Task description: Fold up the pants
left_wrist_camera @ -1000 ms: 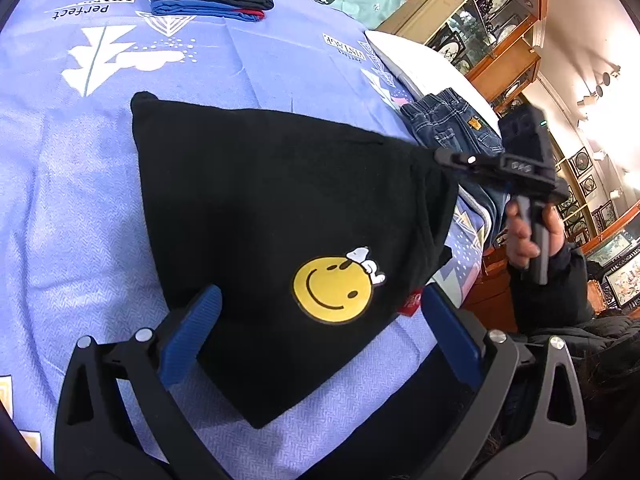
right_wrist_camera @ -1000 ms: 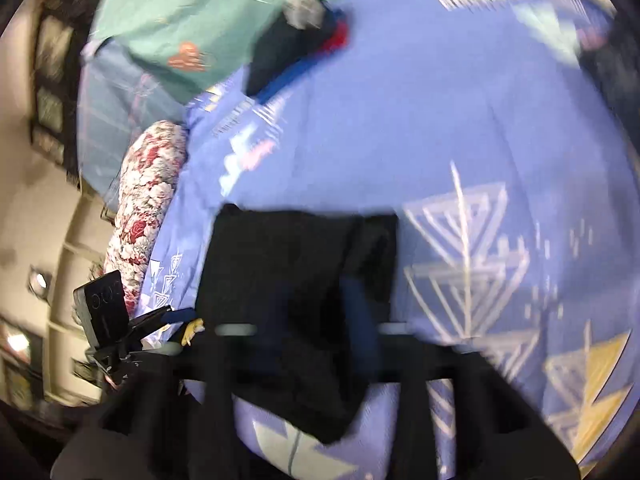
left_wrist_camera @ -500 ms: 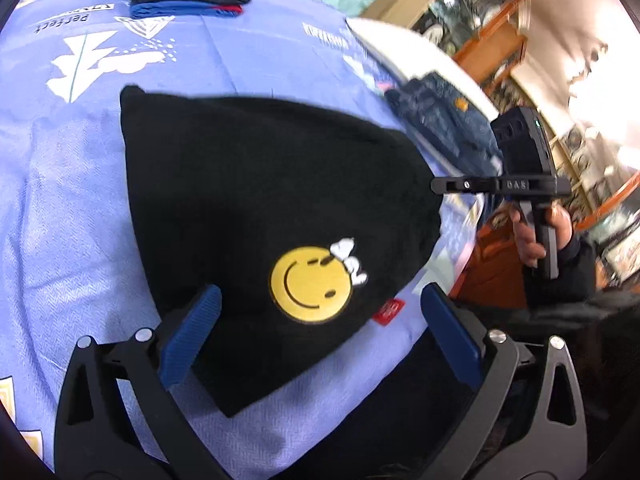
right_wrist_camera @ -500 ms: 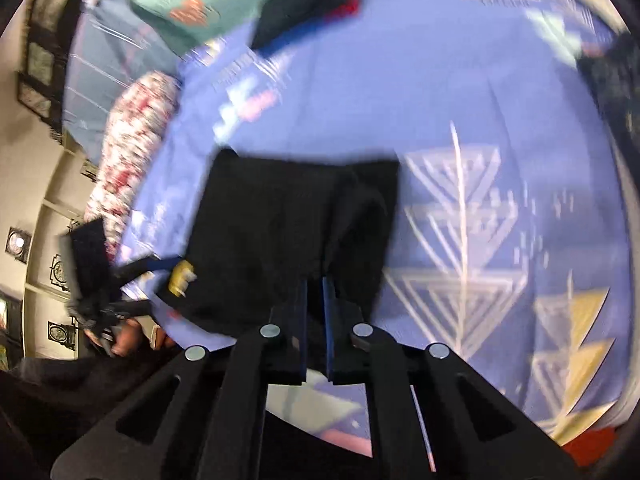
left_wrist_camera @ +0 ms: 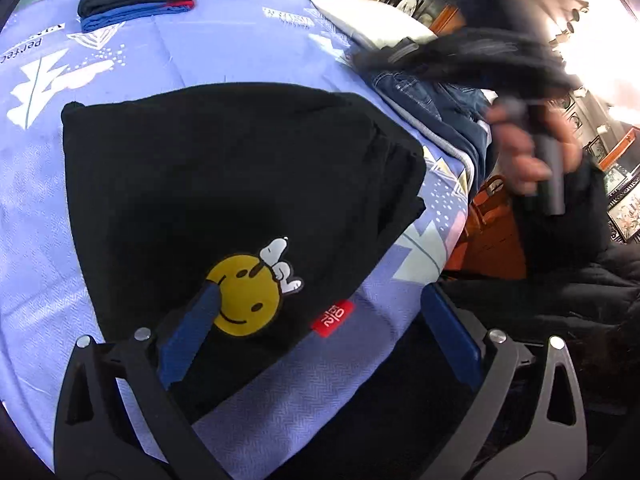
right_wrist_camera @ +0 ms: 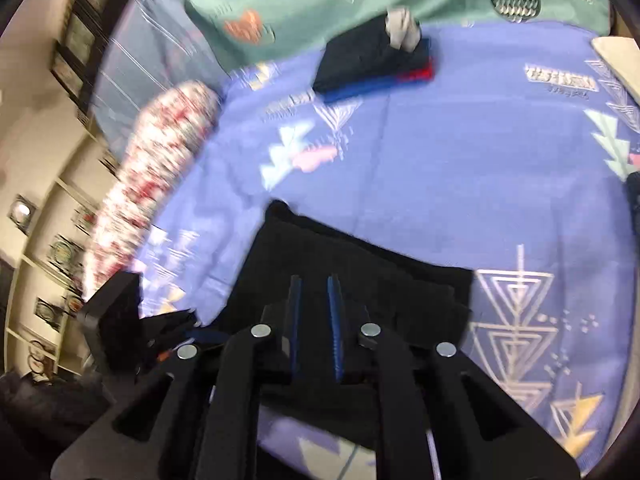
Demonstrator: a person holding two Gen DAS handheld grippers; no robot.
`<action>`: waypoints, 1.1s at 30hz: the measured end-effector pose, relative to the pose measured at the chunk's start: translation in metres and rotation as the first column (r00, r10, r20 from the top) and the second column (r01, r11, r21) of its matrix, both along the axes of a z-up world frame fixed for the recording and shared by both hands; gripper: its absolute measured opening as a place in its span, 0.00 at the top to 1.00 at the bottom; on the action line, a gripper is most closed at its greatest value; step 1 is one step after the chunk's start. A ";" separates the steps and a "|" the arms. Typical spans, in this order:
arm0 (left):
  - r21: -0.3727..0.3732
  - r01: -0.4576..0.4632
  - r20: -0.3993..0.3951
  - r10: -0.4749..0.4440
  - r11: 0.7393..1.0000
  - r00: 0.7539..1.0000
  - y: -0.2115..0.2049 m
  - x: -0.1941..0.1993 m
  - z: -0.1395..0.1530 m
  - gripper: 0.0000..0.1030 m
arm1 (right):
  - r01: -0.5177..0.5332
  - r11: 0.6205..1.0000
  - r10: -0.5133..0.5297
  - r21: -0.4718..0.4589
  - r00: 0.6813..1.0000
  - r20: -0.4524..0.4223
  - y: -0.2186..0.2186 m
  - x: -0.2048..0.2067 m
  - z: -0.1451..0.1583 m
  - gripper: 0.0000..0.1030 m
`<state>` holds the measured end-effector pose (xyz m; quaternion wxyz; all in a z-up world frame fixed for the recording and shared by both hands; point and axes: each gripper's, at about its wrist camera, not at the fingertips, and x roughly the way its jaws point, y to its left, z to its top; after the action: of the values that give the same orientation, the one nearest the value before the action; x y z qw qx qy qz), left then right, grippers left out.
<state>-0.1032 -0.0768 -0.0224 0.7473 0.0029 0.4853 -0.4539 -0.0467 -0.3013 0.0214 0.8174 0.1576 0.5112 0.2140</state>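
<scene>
Black pants [left_wrist_camera: 240, 184] folded to a compact rectangle on the lilac sheet [left_wrist_camera: 36, 216]; little left, judging by shape.
Left wrist: left gripper [left_wrist_camera: 316, 332] spread wide, empty, above smiley patch [left_wrist_camera: 244, 296]; jeans [left_wrist_camera: 436, 96], cabinets beyond. Right wrist: right gripper [right_wrist_camera: 314, 312] narrowly parted over pants, gripping nothing; folded stack [right_wrist_camera: 372, 64], floral bolster [right_wrist_camera: 160, 152].

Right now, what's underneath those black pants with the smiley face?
The black pants lie on a purple printed sheet, visible all around. Whatever lies beneath their middle is covered.

Right claw [left_wrist_camera: 460, 54] and floral pillow [right_wrist_camera: 156, 152] motion-blurred
</scene>
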 end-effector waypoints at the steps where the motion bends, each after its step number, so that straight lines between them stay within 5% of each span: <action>1: -0.009 0.001 -0.004 -0.001 1.000 1.000 0.002 0.000 -0.001 0.02 | 0.025 0.999 -0.027 -0.035 0.997 -0.078 -0.002 0.010 -0.026 0.86; 3: -0.036 0.003 -0.025 -0.004 0.999 1.000 0.009 0.001 -0.005 0.02 | 0.071 0.997 -0.063 0.024 0.970 -0.236 -0.015 0.021 -0.077 0.94; 5: -0.072 0.006 -0.033 -0.008 0.997 0.999 0.014 0.003 -0.007 0.02 | 0.082 0.997 -0.076 0.014 0.970 -0.231 -0.015 0.022 -0.068 0.96; 9: -0.041 0.019 -0.005 -0.019 0.999 1.000 0.008 0.003 -0.005 0.02 | -0.033 0.996 0.036 0.085 0.999 -0.039 0.029 0.029 -0.008 0.86; 12: -0.032 0.017 0.002 -0.017 0.999 1.000 0.007 0.000 -0.006 0.02 | -0.085 0.994 0.085 0.073 0.996 0.008 0.059 0.037 -0.002 0.74; 14: -0.049 0.010 -0.010 -0.010 0.999 1.000 0.007 -0.002 -0.006 0.02 | -0.102 0.995 0.101 -0.002 0.993 -0.067 0.083 0.052 -0.028 0.74; 15: -0.052 0.006 -0.015 -0.007 0.999 1.000 0.010 -0.003 -0.007 0.02 | -0.113 0.994 0.110 -0.011 0.979 -0.170 0.090 0.059 -0.062 0.74; 18: -0.089 0.005 -0.011 -0.006 0.996 1.000 0.018 -0.003 -0.003 0.02 | -0.069 0.991 0.088 0.113 0.981 -0.174 0.072 0.059 -0.072 0.74; 21: -0.203 0.017 0.011 -0.015 0.979 1.000 0.034 -0.001 0.020 0.02 | -0.039 0.982 0.063 0.186 0.991 -0.122 0.048 0.041 -0.041 0.61; 23: -0.261 -0.006 0.075 0.027 0.965 0.997 0.053 0.003 0.041 0.02 | -0.018 0.980 0.024 0.198 0.999 -0.028 0.019 0.020 -0.011 0.39; 25: -0.221 -0.069 0.103 0.094 0.973 0.990 0.068 0.015 0.048 0.02 | 0.072 0.984 -0.081 0.163 0.995 0.051 -0.026 -0.003 0.017 0.11; 26: -0.176 -0.122 0.086 0.139 0.977 0.987 0.076 0.028 0.043 0.02 | 0.151 0.981 -0.160 0.121 0.985 0.065 -0.053 -0.017 0.024 0.01; 28: -0.135 -0.189 -0.001 0.191 0.973 0.982 0.088 0.050 0.027 0.02 | 0.214 0.974 -0.217 0.071 0.976 0.034 -0.084 -0.032 0.019 0.01; 33: -0.077 -0.240 -0.225 0.218 0.968 0.950 0.089 0.092 -0.018 0.02 | 0.186 0.970 -0.162 0.156 0.975 -0.152 -0.098 -0.053 -0.035 0.01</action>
<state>-0.0114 0.0125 -0.0404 0.7372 -0.1412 0.5362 -0.3860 -0.0993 -0.3992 -0.0132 0.7792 0.2851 0.5309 0.1724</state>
